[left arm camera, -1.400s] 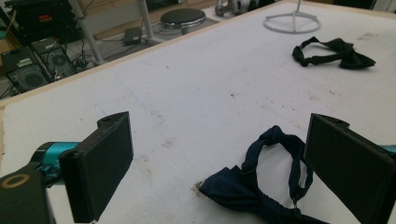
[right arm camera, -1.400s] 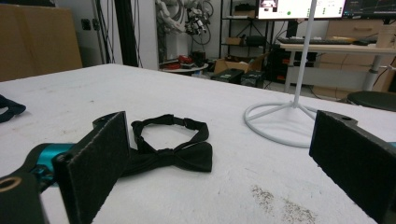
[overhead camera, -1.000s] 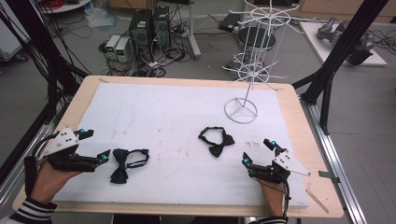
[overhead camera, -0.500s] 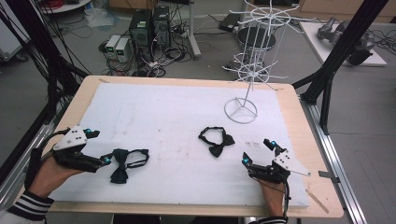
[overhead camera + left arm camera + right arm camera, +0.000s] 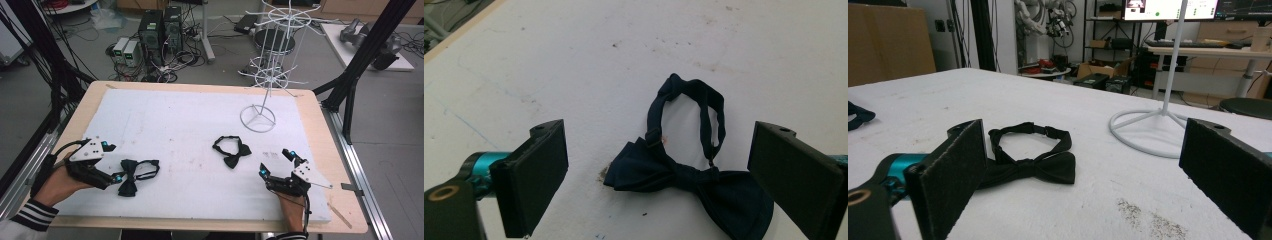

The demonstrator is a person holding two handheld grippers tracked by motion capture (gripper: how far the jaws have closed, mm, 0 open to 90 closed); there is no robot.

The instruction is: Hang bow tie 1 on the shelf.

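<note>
Overhead, the left tool (image 5: 119, 176) is touching a navy bow tie (image 5: 131, 175) on the white worktop (image 5: 175, 130), while its own camera is showing spread jaws flanking it, and the right tool (image 5: 276, 162), equally spread, is facing a black bow tie (image 5: 1030, 162) near the wire stand (image 5: 1158, 127).

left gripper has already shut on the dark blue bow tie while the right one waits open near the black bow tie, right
Not quite. The left gripper is open: the left gripper view shows its jaws spread wide either side of the dark blue bow tie, not clamped on it. The right gripper does wait open near the black bow tie.
</note>
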